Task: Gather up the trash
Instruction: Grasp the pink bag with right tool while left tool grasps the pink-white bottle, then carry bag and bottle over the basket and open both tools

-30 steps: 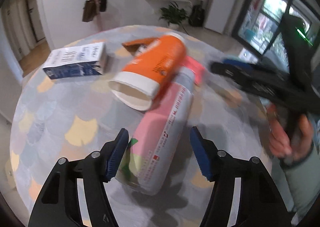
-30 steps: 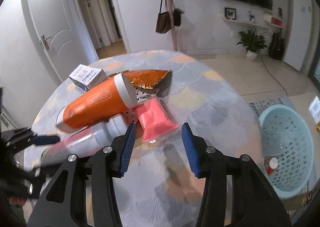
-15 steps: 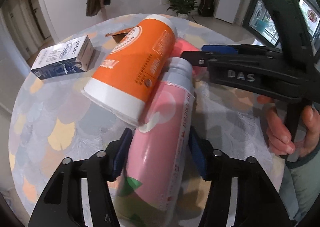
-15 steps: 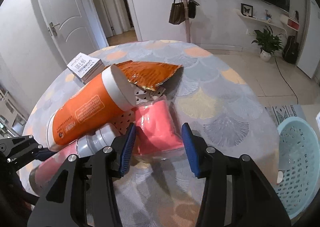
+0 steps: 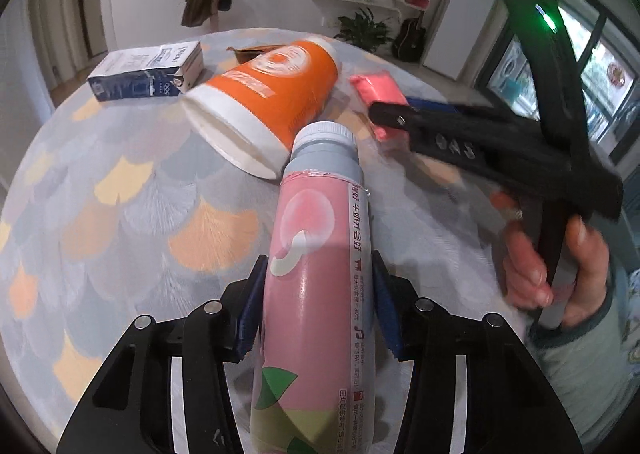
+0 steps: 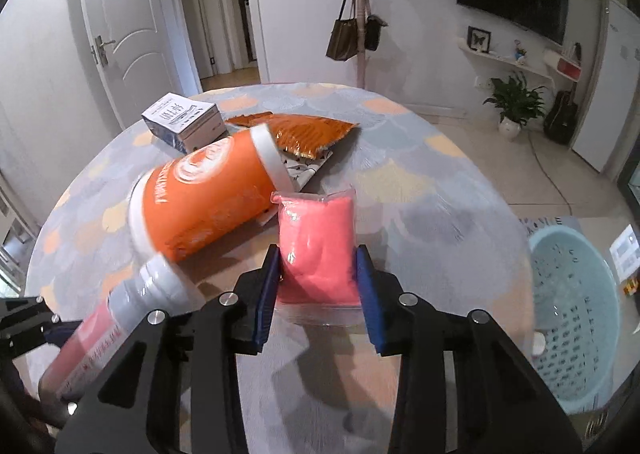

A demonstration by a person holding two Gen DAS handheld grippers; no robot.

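A pink bottle (image 5: pixel 316 213) with a grey cap lies on the round table (image 5: pixel 100 193). My left gripper (image 5: pixel 319 266) is closing on it, its blue pads against both sides of the bottle's body. A pink packet (image 6: pixel 316 225) lies just right of an orange paper cup (image 6: pixel 208 197) that is tipped on its side. My right gripper (image 6: pixel 318 254) is closing too, with its pads on the two edges of the packet. In the left wrist view the right gripper (image 5: pixel 384 113) reaches in from the right, held by a hand (image 5: pixel 548 266).
A blue and white carton (image 6: pixel 184 121) and an orange foil wrapper (image 6: pixel 308 133) lie at the far side of the table. A light blue basket (image 6: pixel 572 314) stands on the floor to the right, below the table's edge. The cup's open rim (image 5: pixel 232 141) touches the bottle's cap.
Both grippers have moved forward and narrowed: the left now has the pink bottle between its pads, the right the pink packet. The cup has shifted beside the bottle.
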